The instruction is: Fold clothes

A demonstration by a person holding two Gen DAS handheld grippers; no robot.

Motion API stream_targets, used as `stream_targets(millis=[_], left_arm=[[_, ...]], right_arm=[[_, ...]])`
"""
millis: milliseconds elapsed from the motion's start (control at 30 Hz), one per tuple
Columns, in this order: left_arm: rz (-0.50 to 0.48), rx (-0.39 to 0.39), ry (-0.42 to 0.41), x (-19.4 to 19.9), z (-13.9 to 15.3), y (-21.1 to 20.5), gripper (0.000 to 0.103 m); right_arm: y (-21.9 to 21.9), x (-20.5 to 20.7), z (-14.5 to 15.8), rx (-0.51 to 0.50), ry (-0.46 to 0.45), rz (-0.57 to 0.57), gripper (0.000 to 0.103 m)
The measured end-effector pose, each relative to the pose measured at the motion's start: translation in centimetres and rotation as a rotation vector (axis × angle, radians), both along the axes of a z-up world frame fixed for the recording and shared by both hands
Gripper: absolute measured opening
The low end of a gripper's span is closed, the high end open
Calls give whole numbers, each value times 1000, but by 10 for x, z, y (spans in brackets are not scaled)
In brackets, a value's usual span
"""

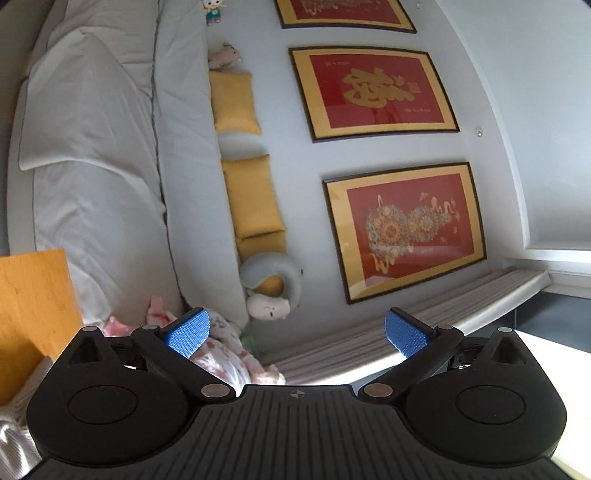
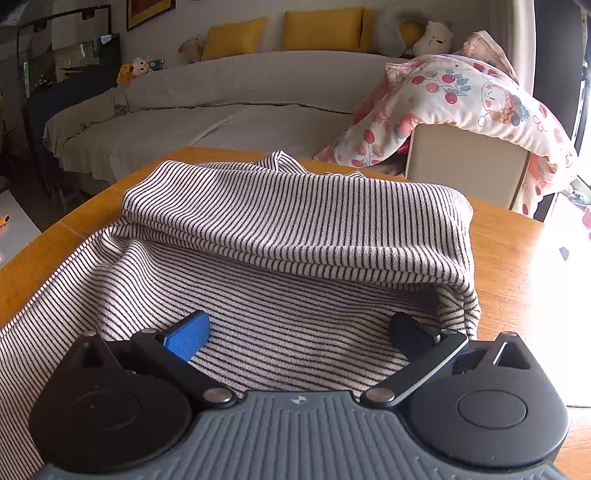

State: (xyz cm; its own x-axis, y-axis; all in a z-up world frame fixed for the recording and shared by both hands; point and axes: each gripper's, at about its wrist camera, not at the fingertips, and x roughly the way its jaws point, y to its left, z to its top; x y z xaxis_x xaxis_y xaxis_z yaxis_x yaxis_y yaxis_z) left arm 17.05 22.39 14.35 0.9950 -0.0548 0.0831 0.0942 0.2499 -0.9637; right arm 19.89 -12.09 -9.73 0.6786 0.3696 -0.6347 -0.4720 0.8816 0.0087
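Observation:
A white garment with thin dark stripes (image 2: pixel 288 229) lies on the wooden table (image 2: pixel 517 251), its far part folded back over the near part in a thick layered band. My right gripper (image 2: pixel 299 334) hovers low over the near flat part of the cloth, open, with nothing between its fingers. My left gripper (image 1: pixel 295 334) is rolled sideways and lifted, facing the sofa and wall; it is open and holds nothing. A small strip of the striped garment (image 1: pixel 11 435) shows at the bottom left of the left wrist view, beside the table corner (image 1: pixel 33 295).
A grey covered sofa (image 2: pixel 221 110) stands behind the table with yellow cushions (image 2: pixel 321 29) and soft toys (image 2: pixel 432 37). A floral blanket (image 2: pixel 461 99) drapes over a box at the right. Framed red pictures (image 1: pixel 373 92) hang on the wall. A glass tank (image 2: pixel 70 62) stands at far left.

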Motion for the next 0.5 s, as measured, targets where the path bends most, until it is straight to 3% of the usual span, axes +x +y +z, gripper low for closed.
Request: stream_targets(millis=[100,200,233,367,433,500], left_arm=[[-73,233,85,-9,4,15,103],[-83,474,124,-34,9,30,103],[-88,516,134,-42,10,34,103],[-66,552,194,-71,8,49,103],[-33,492,195,-82,11,54,103],[-6,401,143,-89,20,57,103]], right_arm=[[0,0,0,0,0,0,103],[0,0,0,0,0,0,103],[0,0,0,0,0,0,103],[1,-1,0,0,0,0,103],[0,-1,0,0,0,0,103],[0,-1,0,0,0,0,103]])
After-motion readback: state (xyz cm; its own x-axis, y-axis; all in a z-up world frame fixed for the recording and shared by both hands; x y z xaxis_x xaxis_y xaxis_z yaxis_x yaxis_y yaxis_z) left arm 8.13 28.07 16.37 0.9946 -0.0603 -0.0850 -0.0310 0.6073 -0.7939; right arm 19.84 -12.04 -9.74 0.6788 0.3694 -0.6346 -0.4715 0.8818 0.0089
